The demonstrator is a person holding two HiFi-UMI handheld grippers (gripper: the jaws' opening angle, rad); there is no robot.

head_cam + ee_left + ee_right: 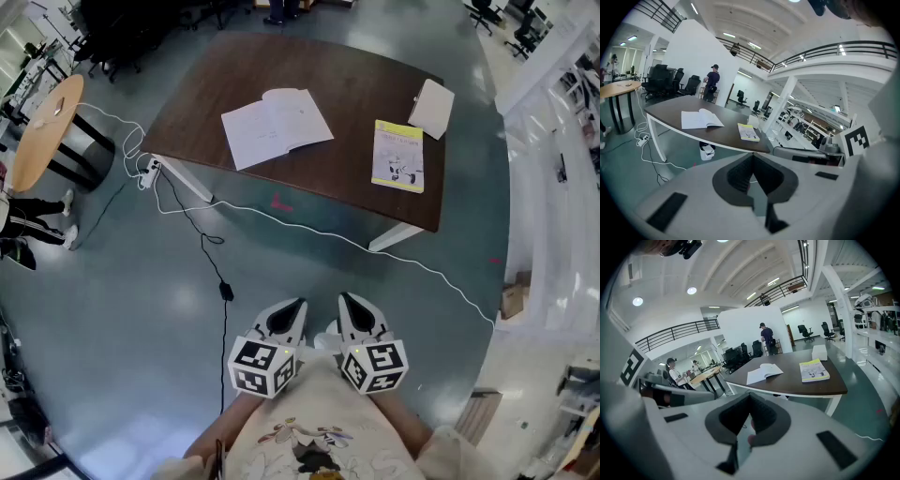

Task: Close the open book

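The open book (277, 125) lies flat with white pages up, on the left part of the dark brown table (337, 178). It also shows in the left gripper view (701, 119) and the right gripper view (764, 372). Both grippers are held side by side close to my body, far short of the table. My left gripper (296, 305) (752, 157) has its jaws together with nothing between them. My right gripper (346, 299) (749, 397) is shut and empty too. Each points forward and slightly down toward the table.
A yellow booklet (398, 157) and a white box (431, 108) lie on the table's right side. A white cable (309, 230) and a black cable (223, 281) cross the floor in front. A round wooden table (42, 131) stands left. A person (712, 80) stands beyond the table.
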